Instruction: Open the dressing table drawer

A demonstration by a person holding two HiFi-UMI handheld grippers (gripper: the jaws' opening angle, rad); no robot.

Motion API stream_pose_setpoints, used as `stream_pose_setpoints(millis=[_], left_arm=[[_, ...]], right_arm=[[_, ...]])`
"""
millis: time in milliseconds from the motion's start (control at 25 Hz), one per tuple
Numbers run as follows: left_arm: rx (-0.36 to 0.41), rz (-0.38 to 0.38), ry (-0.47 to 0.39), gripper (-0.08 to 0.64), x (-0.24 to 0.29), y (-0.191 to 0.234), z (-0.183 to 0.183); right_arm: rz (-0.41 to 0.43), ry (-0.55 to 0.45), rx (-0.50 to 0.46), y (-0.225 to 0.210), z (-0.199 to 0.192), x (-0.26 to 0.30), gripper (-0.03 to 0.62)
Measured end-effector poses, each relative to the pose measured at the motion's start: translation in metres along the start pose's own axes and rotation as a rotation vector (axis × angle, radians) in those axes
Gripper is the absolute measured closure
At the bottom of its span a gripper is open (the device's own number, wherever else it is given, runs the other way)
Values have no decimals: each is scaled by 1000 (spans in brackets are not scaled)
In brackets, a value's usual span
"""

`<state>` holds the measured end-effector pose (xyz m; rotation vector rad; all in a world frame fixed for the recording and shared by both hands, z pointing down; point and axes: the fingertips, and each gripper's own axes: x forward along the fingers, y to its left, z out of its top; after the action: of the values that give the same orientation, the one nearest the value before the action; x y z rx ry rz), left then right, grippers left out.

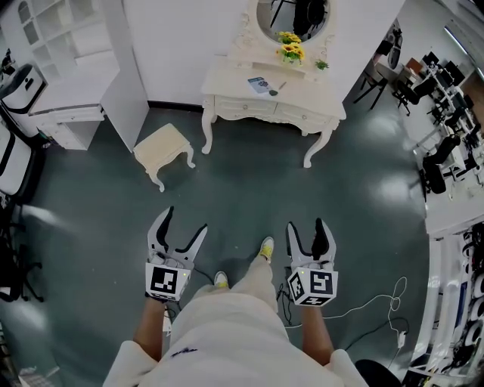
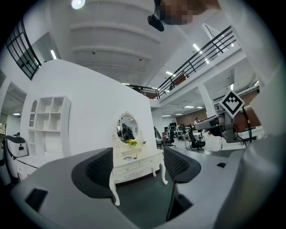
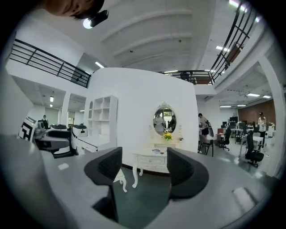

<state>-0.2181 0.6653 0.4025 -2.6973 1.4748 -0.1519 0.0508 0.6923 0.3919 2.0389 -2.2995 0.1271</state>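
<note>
The white dressing table (image 1: 227,79) stands against the far wall, well ahead of both grippers, with an oval mirror (image 1: 291,17), yellow flowers (image 1: 290,50) and two shut drawers (image 1: 261,108) along its front. My left gripper (image 1: 185,222) and right gripper (image 1: 305,226) hover side by side over the dark floor, both open and empty. In the left gripper view the dressing table (image 2: 134,162) shows far off between the spread fingers (image 2: 99,172). The right gripper view likewise frames the dressing table (image 3: 154,160) between its fingers (image 3: 179,166).
A small white stool (image 1: 164,151) stands left of the table on the floor. A white shelf unit (image 1: 72,53) and partition fill the far left. Office chairs and desks (image 1: 446,159) line the right side. A white cable (image 1: 378,302) lies near the person's right foot.
</note>
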Motion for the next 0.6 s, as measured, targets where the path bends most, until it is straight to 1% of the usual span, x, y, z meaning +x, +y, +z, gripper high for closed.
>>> stream_pose_setpoints(millis=[40, 160, 280, 400, 480, 600], left_arm=[[-5, -6, -3, 216, 2, -1, 0], [-29, -11, -9, 206, 7, -3, -3], [-59, 19, -14, 191, 17, 3, -8], [-79, 21, 5, 178, 27, 3, -13], [-63, 0, 26, 178, 47, 5, -17], [-51, -28, 19, 178, 79, 5, -20]], right_arm=[[-10, -3, 9, -3, 1, 1, 267], [-40, -11, 19, -10, 1, 1, 218], [-48, 8, 17, -14, -8, 4, 169], [-61, 36, 20, -22, -15, 3, 166], [-74, 40, 19, -30, -15, 13, 166], [-85, 76, 16, -41, -27, 29, 166]])
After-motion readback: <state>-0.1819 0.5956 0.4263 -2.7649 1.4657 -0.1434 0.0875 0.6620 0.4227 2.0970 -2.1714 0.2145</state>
